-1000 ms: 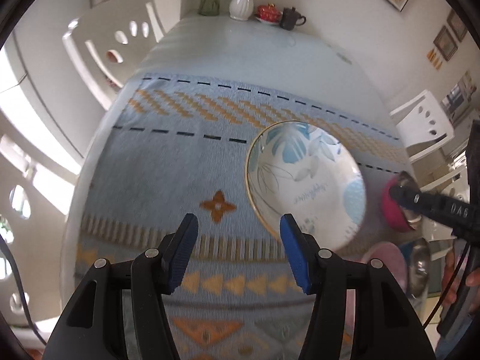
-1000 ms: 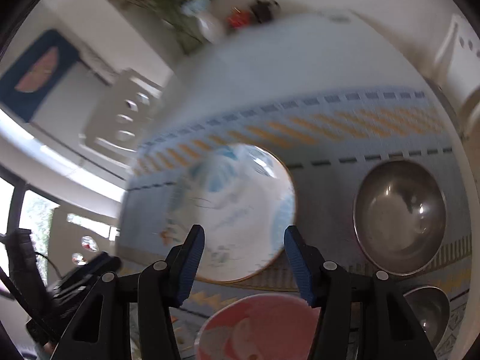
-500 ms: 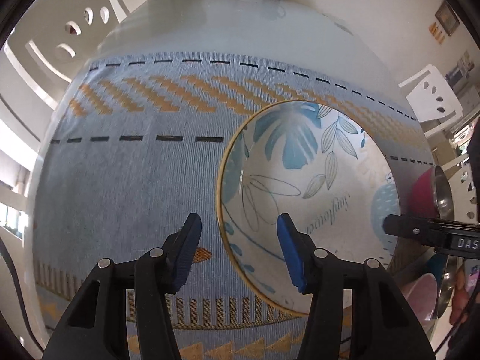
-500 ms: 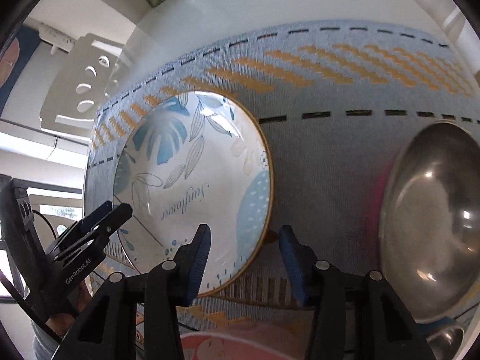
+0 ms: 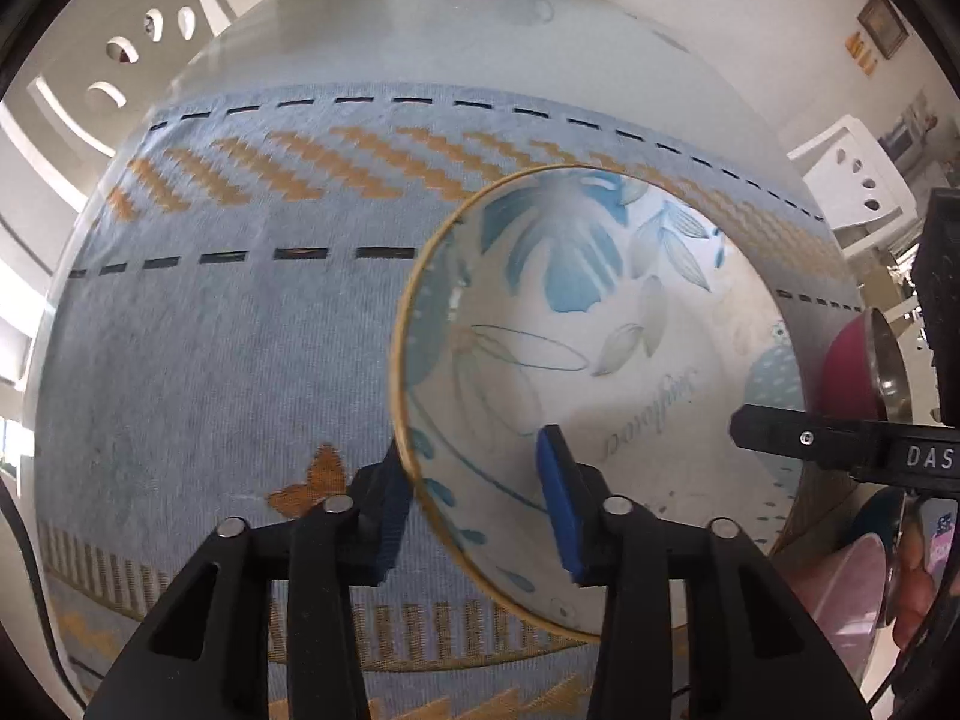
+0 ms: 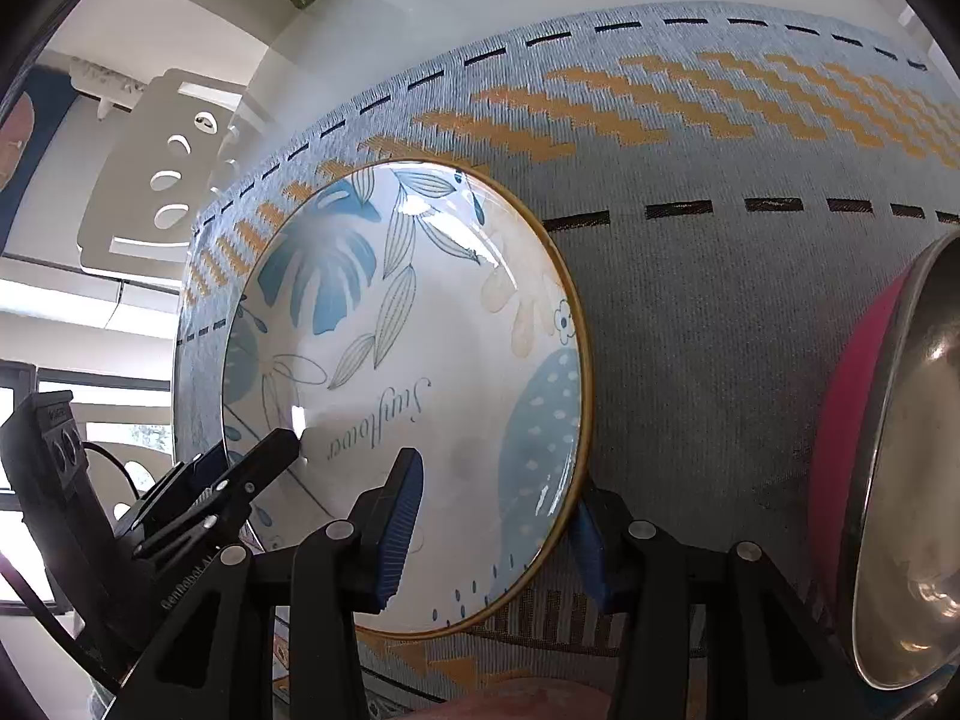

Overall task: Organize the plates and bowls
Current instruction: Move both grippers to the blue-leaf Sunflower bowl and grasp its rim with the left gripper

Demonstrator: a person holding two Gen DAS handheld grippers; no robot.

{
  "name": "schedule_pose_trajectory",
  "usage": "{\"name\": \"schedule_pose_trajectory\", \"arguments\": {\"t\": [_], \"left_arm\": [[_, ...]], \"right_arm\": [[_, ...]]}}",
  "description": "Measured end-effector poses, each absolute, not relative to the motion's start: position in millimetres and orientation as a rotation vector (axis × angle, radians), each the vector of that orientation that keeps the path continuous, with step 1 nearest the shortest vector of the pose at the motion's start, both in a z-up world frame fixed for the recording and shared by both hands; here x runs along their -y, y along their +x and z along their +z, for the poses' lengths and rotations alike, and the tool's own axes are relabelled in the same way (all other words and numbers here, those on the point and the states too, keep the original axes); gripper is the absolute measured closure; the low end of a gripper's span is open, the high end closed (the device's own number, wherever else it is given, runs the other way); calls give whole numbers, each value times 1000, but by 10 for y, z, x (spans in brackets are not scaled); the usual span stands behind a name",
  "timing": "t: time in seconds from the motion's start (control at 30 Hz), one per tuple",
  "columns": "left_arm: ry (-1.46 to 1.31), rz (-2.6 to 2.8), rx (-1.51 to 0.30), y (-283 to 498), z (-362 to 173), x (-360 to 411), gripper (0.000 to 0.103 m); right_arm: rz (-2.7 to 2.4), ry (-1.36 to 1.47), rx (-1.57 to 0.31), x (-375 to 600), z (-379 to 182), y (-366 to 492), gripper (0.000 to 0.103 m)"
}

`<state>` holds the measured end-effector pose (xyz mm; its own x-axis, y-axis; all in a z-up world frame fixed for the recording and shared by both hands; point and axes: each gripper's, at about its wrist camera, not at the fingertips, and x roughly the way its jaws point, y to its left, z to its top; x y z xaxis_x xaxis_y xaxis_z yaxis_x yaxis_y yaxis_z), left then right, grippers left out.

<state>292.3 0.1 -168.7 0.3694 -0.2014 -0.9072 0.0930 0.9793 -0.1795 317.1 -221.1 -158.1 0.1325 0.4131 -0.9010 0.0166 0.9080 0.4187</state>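
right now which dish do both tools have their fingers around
The white floral plate with the gold rim: each tool straddles its edge, left tool closing. The steel bowl sits untouched to its right.

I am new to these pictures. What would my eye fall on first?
First, the big white plate with blue leaves and a gold rim, lying on the blue-and-orange patterned cloth. Each claw straddles its rim: the left claw, closing, on one side, the right claw opposite. A steel bowl shines further right.
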Motion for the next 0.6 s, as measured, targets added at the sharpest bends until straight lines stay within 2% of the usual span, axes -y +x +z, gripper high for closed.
{"name": "schedule_pose_trajectory", "arguments": {"t": [0.1,0.3,0.43,0.6], "left_arm": [[-118,-178,-1176,2930,-1692,6,69],[-99,-167,-1149,2882,-1621,-43,72],[-160,-190,-1113,2864,-1508,-111,72],[-89,-186,-1083,2800,-1395,-34,72]], "right_arm": [[282,373,-1410,2189,-1588,3178,58],[210,259,-1392,2078,-1564,3155,78],[239,229,-1373,2051,-1484,3136,79],[247,210,-1314,2060,-1330,3122,80]]}}
